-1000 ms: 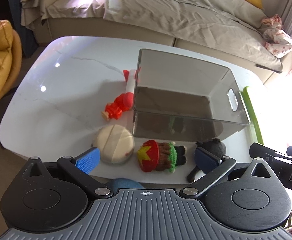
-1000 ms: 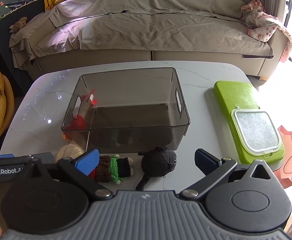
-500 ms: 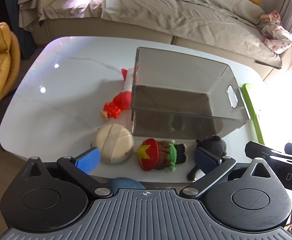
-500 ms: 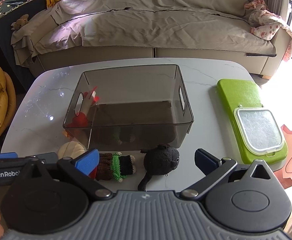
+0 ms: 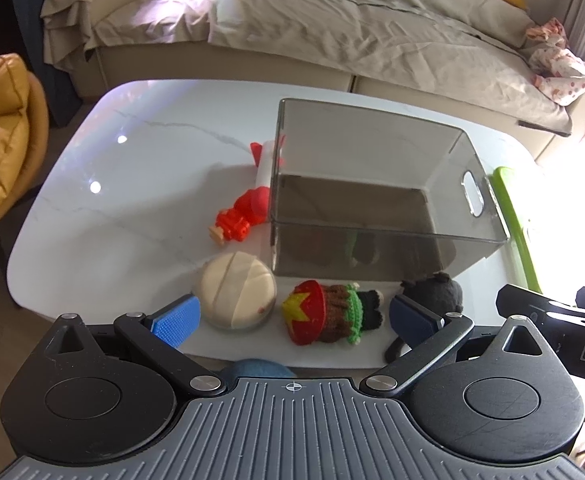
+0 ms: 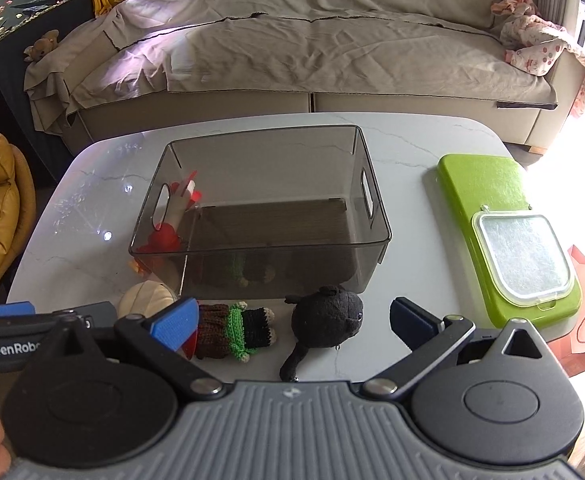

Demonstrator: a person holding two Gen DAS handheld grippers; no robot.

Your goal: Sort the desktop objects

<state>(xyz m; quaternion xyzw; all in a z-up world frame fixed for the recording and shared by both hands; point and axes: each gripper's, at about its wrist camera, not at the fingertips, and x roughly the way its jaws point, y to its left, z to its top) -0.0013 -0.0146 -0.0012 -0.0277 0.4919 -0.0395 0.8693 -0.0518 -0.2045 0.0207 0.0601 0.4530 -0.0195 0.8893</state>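
both grippers (image 5: 292, 316) (image 6: 290, 316) wide, low over table edge (image 5: 92, 240)

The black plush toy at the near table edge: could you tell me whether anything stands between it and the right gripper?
Nothing visible does. The black plush toy lies on open table straight ahead of the right gripper, whose jaws stand wide open. The crocheted doll lies just to its left, apart from it, and the smoky bin sits behind it.
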